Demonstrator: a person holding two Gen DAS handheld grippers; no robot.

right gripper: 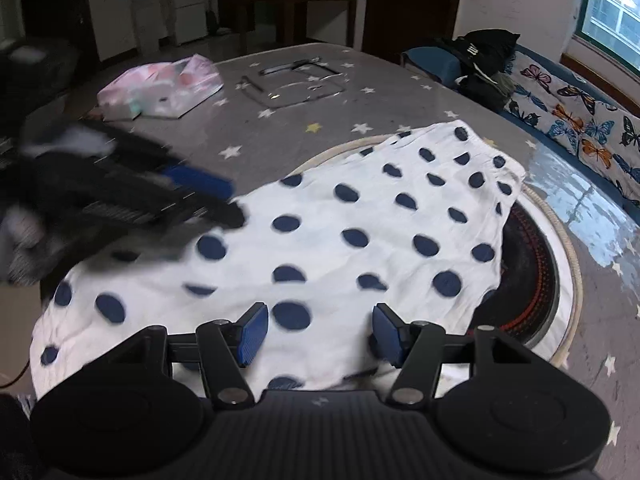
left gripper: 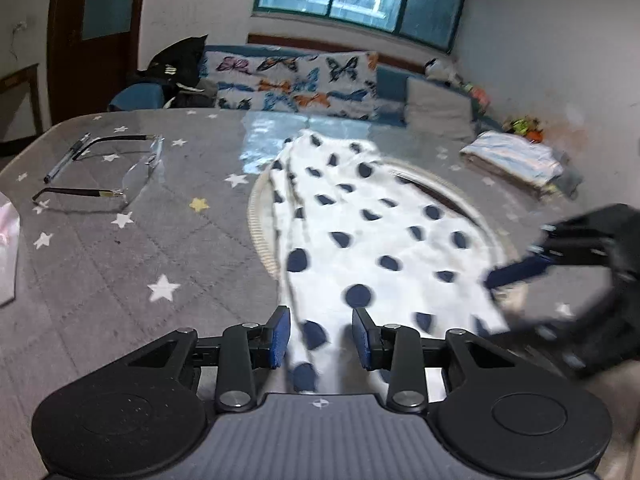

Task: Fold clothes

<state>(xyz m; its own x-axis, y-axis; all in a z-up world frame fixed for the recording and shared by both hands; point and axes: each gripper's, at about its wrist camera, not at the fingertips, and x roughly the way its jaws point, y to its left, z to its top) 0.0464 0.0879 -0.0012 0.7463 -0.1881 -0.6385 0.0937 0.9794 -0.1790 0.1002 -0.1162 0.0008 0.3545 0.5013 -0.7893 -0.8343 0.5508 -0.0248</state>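
Observation:
A white garment with navy dots (left gripper: 380, 232) lies spread on the grey star-patterned table (left gripper: 120, 280), draped over a round plate. My left gripper (left gripper: 320, 336) is open at the garment's near left edge, and a narrow strip of the cloth runs between its blue pads (left gripper: 280, 336). My right gripper (right gripper: 320, 334) is open, low over the garment's (right gripper: 360, 240) near edge, pads wide apart with a dot between them. Each gripper appears blurred in the other's view; the left one (right gripper: 200, 184) is at the cloth's left side.
A round black plate with a cream rim (right gripper: 532, 280) sits under the garment. Glasses (left gripper: 120, 184) and a pen (left gripper: 66, 158) lie at far left, near a pink-white pack (right gripper: 160, 88). A folded pile (left gripper: 516, 160) sits at far right. A butterfly-covered sofa (left gripper: 296, 80) stands behind the table.

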